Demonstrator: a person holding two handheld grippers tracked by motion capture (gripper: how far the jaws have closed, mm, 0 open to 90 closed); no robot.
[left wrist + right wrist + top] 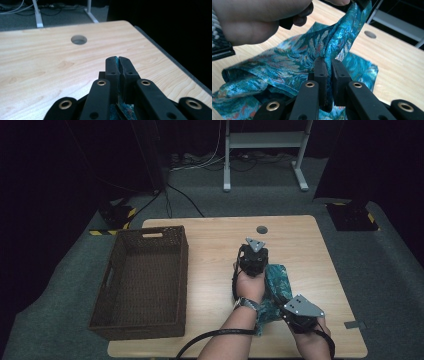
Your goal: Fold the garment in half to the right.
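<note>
Both tongs are pinching a teal patterned cloth [274, 287] at lower right of the wooden counter [210, 260]: left tongs [119, 59] and right tongs [328, 62] each clamped on fabric. Folding appears barely begun; the wicker basket [145, 285] at left is waiting, grey carpet and darkness surrounding.

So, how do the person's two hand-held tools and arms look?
Each tool, left and right, is black, topped by a grey three-cornered plate with small holes. Black jaw links carry brass-ringed holes. A black cable trails from the left one. The left wrist wears a metal-band watch; forearms are unsleeved.
</note>
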